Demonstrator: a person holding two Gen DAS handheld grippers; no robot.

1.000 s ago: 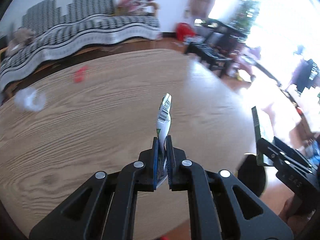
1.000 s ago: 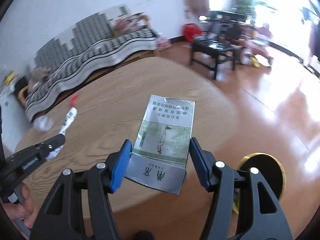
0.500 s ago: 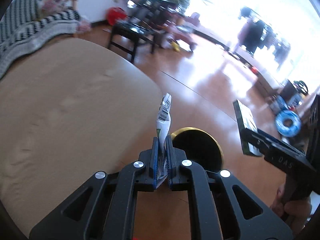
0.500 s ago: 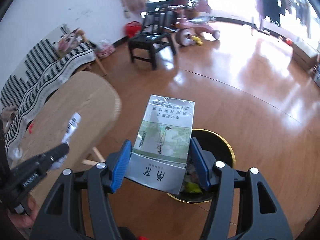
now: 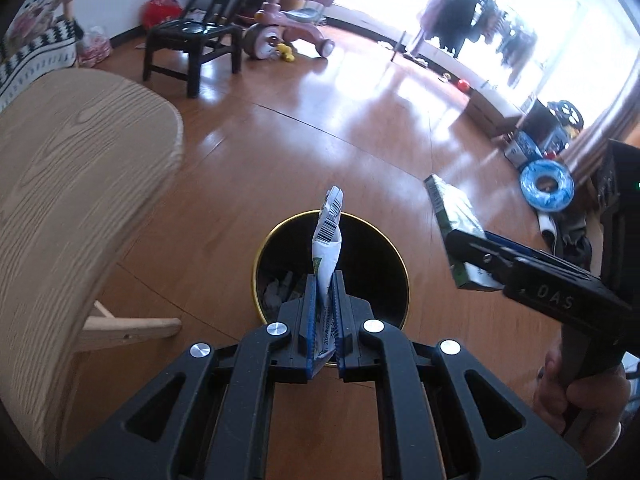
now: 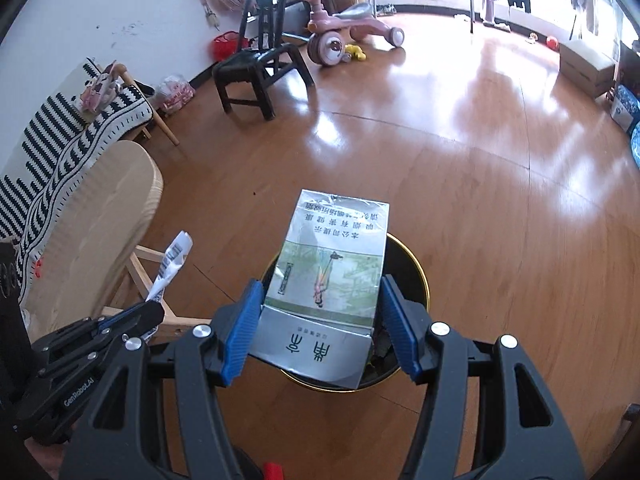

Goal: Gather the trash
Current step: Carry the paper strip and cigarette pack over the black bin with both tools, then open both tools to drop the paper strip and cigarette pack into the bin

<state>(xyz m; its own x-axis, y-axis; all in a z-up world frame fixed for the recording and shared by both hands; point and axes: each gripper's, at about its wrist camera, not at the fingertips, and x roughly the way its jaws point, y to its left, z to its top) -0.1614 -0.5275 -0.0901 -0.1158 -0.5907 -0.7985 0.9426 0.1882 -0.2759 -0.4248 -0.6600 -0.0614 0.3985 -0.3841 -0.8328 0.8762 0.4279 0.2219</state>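
Gripping a white barcode wrapper (image 5: 327,240) between nearly closed blue pads, the left gripper (image 5: 323,316) holds it upright directly over the black, gold-rimmed trash bin (image 5: 394,264) standing on the wooden floor (image 5: 320,112). The right gripper (image 6: 318,322) clamps a flat green-and-silver carton (image 6: 332,268) across its width at a medium opening, above the same bin (image 6: 420,276). 1 light wooden bench (image 5: 80,184) stands just left of the bin.

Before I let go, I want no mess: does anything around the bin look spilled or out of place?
Nothing stands out. The bin stands upright on the floor with trash inside; the wrapper and the box are each clamped above it.
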